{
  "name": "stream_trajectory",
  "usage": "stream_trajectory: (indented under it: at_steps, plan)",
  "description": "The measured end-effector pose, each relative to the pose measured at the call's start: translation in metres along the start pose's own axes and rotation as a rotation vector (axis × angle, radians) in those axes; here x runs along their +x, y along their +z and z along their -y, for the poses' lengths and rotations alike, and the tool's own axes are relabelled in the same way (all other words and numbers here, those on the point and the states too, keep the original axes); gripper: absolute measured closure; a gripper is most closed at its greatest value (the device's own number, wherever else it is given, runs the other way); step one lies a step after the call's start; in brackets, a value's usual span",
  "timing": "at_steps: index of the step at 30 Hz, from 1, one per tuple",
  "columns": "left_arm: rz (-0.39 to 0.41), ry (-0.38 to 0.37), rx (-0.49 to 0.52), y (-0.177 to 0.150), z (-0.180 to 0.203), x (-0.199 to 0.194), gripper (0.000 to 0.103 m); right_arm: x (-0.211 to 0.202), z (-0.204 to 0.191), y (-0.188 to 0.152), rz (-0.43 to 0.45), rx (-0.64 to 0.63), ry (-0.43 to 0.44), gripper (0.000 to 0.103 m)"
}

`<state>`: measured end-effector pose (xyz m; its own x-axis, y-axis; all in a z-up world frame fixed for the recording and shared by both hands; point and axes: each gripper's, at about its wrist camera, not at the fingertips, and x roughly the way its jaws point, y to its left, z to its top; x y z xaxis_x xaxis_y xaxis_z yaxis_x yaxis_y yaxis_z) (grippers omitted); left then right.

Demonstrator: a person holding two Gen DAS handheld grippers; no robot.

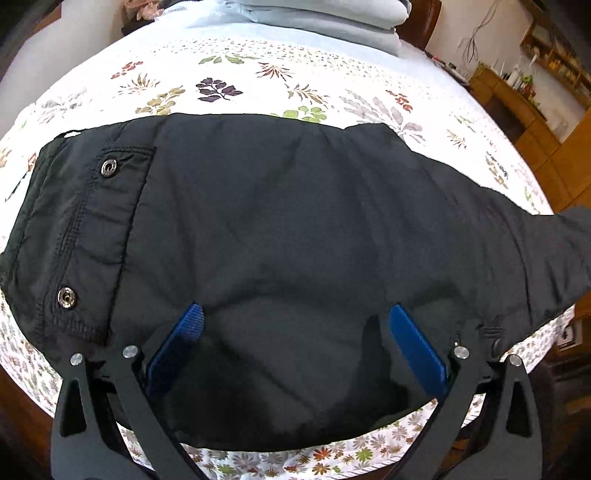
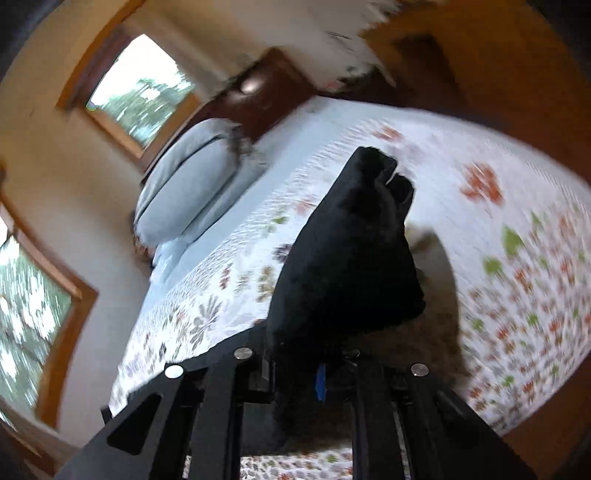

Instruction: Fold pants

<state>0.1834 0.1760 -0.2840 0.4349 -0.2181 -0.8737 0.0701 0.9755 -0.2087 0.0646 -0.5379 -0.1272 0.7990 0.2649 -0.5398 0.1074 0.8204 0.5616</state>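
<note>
Black pants [image 1: 277, 229] lie flat across the floral bedspread [image 1: 258, 77], waistband with two metal snaps [image 1: 108, 168] at the left. My left gripper [image 1: 295, 321] is open, its blue pads [image 1: 184, 339] resting on or just above the near part of the pants. In the right wrist view my right gripper [image 2: 321, 380] is shut on the leg end of the pants [image 2: 351, 258] and holds it lifted above the bed; the view is motion-blurred.
Light blue pillows [image 1: 332, 22] are stacked at the head of the bed and also show in the right wrist view [image 2: 184, 184]. Wooden shelves [image 1: 524, 92] stand at the right. Windows [image 2: 140, 92] are in the wall.
</note>
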Motion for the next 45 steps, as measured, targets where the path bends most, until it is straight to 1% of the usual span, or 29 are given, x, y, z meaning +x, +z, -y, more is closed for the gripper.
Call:
stream_trajectory:
  at_steps: [3, 5, 7, 8, 11, 12, 15, 20, 22, 24, 25, 26, 28, 30, 31, 32, 34, 35, 37, 42, 44, 45]
  plan:
    - [0.002, -0.037, -0.027, 0.001, -0.005, -0.002, 0.003, 0.006, -0.06, -0.002, -0.014, -0.178, 0.006, 0.088]
    - [0.001, -0.062, -0.047, 0.002, -0.01, -0.003, 0.003, 0.014, -0.104, -0.009, -0.035, -0.304, 0.016, 0.088]
    - [0.004, -0.091, -0.075, 0.003, -0.014, -0.004, 0.003, 0.024, -0.134, -0.02, -0.066, -0.395, 0.019, 0.088]
    - [0.006, -0.102, -0.086, 0.003, -0.016, -0.004, 0.003, 0.033, -0.156, -0.03, -0.093, -0.467, 0.012, 0.088]
    - [0.011, -0.125, -0.109, 0.004, -0.02, -0.005, 0.003, 0.056, -0.194, -0.058, -0.146, -0.623, -0.017, 0.088]
    - [0.014, -0.129, -0.114, 0.004, -0.021, -0.005, 0.003, 0.069, -0.207, -0.073, -0.171, -0.678, -0.026, 0.088]
    - [0.014, -0.128, -0.111, 0.004, -0.02, -0.004, 0.003, 0.104, -0.223, -0.114, -0.264, -0.759, -0.01, 0.088]
    - [0.014, -0.137, -0.113, 0.003, -0.023, -0.004, 0.003, 0.144, -0.227, -0.168, -0.417, -0.808, 0.007, 0.088]
    - [0.013, -0.144, -0.112, 0.004, -0.024, -0.004, 0.003, 0.152, -0.225, -0.183, -0.442, -0.822, 0.004, 0.086]
    - [0.011, -0.144, -0.106, 0.003, -0.025, -0.004, 0.003, 0.154, -0.221, -0.192, -0.466, -0.825, 0.014, 0.078]
    - [0.011, -0.143, -0.103, 0.003, -0.025, -0.004, 0.003, 0.153, -0.219, -0.192, -0.474, -0.815, 0.02, 0.069]
    - [0.01, -0.14, -0.1, 0.003, -0.025, -0.003, 0.003, 0.153, -0.217, -0.194, -0.488, -0.805, 0.032, 0.058]
    - [0.009, -0.135, -0.097, 0.003, -0.023, -0.004, 0.003, 0.146, -0.218, -0.197, -0.499, -0.792, 0.073, 0.054]
    - [0.013, -0.131, -0.105, 0.004, -0.022, -0.005, 0.003, 0.135, -0.217, -0.193, -0.501, -0.754, 0.137, 0.05]
    - [0.017, -0.128, -0.113, 0.004, -0.022, -0.006, 0.003, 0.13, -0.218, -0.191, -0.503, -0.73, 0.166, 0.044]
    - [0.022, -0.118, -0.125, 0.005, -0.023, -0.008, 0.003, 0.123, -0.217, -0.186, -0.493, -0.698, 0.207, 0.043]
    - [0.04, -0.093, -0.133, 0.005, -0.023, -0.014, 0.003, 0.115, -0.22, -0.18, -0.466, -0.677, 0.232, 0.043]
    - [0.053, -0.085, -0.13, 0.006, -0.023, -0.017, 0.003, 0.112, -0.222, -0.177, -0.447, -0.684, 0.224, 0.043]
    - [0.078, -0.066, -0.12, 0.006, -0.023, -0.024, 0.003, 0.115, -0.226, -0.179, -0.446, -0.716, 0.214, 0.043]
    - [0.106, -0.032, -0.086, 0.005, -0.023, -0.038, 0.003, 0.134, -0.238, -0.204, -0.5, -0.795, 0.219, 0.044]
    - [0.101, -0.025, -0.083, 0.003, -0.025, -0.038, 0.003, 0.141, -0.241, -0.212, -0.499, -0.832, 0.189, 0.045]
    - [0.097, -0.024, -0.082, 0.002, -0.026, -0.037, 0.003, 0.147, -0.241, -0.215, -0.498, -0.842, 0.167, 0.047]
